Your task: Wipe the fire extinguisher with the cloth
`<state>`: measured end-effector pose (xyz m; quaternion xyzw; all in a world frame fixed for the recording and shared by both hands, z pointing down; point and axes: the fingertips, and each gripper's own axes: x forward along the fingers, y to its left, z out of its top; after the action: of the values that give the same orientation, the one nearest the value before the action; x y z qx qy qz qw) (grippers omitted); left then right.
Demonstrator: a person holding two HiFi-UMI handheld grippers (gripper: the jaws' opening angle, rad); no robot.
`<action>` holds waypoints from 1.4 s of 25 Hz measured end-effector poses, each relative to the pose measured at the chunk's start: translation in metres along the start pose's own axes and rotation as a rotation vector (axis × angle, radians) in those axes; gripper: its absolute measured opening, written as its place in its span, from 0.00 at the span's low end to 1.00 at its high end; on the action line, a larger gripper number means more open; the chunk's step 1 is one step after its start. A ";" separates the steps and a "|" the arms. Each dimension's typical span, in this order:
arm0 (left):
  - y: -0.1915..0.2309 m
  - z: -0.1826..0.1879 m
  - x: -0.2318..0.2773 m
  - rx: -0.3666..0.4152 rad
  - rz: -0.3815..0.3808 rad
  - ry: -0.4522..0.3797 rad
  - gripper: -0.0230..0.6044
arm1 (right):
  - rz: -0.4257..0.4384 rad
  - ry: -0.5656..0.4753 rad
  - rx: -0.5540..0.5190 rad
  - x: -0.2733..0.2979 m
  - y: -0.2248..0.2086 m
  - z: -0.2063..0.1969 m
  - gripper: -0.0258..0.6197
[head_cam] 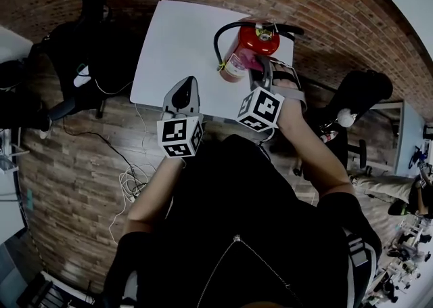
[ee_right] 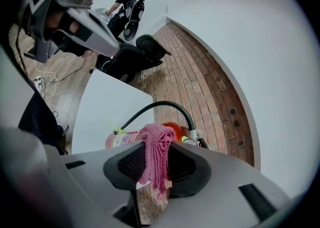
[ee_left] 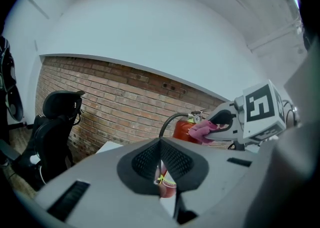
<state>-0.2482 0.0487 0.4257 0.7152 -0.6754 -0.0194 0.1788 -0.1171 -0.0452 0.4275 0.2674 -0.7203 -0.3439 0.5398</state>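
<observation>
At the far left a black office chair (head_cam: 81, 36) stands on the wood floor, well apart from the white table (head_cam: 176, 42), and a loose bundle of pale cables (head_cam: 132, 181) lies on the floor beside the table's near left corner. The left gripper (head_cam: 184, 90) hovers over the table's near edge, towards its left half. In the left gripper view (ee_left: 160, 143) its jaws are closed on each other with nothing between them.

Further right, the fire extinguisher (head_cam: 254, 42) stands on the table by its right edge, red, with a black hose (head_cam: 226, 29) looping up from its side to the valve. The right gripper (head_cam: 259, 70) reaches in from the near side. Its jaws are clamped on a pink cloth (head_cam: 254, 63), and the right gripper view (ee_right: 157, 144) shows the bunched cloth (ee_right: 156, 154) filling the gap between them. The cloth lies against the upper part of the red body, just below the valve. Past the table's right edge stands a second dark chair (head_cam: 362, 90).
</observation>
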 end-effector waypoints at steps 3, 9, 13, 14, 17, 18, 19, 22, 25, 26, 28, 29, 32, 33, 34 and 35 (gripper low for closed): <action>-0.007 0.002 0.000 0.010 0.022 -0.002 0.05 | -0.029 -0.050 0.023 -0.009 -0.010 0.000 0.22; -0.030 0.004 -0.003 0.039 0.086 0.002 0.05 | -0.048 -0.136 0.095 -0.027 -0.023 -0.014 0.22; -0.048 0.004 -0.014 0.054 0.135 0.006 0.05 | 0.000 -0.185 0.120 -0.038 -0.010 -0.026 0.22; -0.053 0.003 -0.018 0.059 0.147 0.006 0.05 | 0.014 -0.196 0.123 -0.040 -0.005 -0.029 0.22; -0.060 0.002 -0.030 0.063 0.184 0.004 0.05 | 0.047 -0.231 0.123 -0.044 0.010 -0.034 0.22; -0.061 0.002 -0.035 0.062 0.195 0.003 0.05 | 0.060 -0.242 0.123 -0.045 0.017 -0.034 0.22; -0.061 0.001 -0.040 0.061 0.204 0.002 0.05 | 0.073 -0.252 0.123 -0.046 0.024 -0.034 0.22; -0.056 -0.002 -0.051 0.056 0.220 -0.004 0.05 | 0.111 -0.259 0.135 -0.040 0.048 -0.033 0.22; -0.046 -0.003 -0.049 0.055 0.206 0.000 0.05 | 0.150 -0.240 0.173 -0.022 0.074 -0.031 0.22; -0.042 -0.003 -0.045 0.055 0.195 0.003 0.05 | 0.162 -0.228 0.185 -0.015 0.084 -0.029 0.22; -0.034 0.000 -0.035 0.055 0.164 0.006 0.05 | 0.175 -0.198 0.205 0.000 0.100 -0.026 0.22; -0.030 0.003 -0.030 0.057 0.145 0.007 0.05 | 0.179 -0.180 0.219 0.009 0.106 -0.024 0.22; -0.017 0.012 -0.018 0.077 0.084 0.012 0.05 | 0.205 -0.120 0.288 0.036 0.131 -0.020 0.22; -0.012 0.014 -0.014 0.081 0.062 0.017 0.05 | 0.212 -0.098 0.311 0.046 0.140 -0.019 0.22; -0.007 0.015 -0.010 0.082 0.040 0.024 0.05 | 0.215 -0.075 0.328 0.055 0.149 -0.018 0.22; -0.002 0.017 -0.007 0.083 0.017 0.033 0.05 | 0.216 -0.052 0.343 0.065 0.158 -0.016 0.22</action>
<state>-0.2518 0.0520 0.4083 0.7164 -0.6787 0.0221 0.1603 -0.1215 0.0000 0.5929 0.2673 -0.8066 -0.1632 0.5013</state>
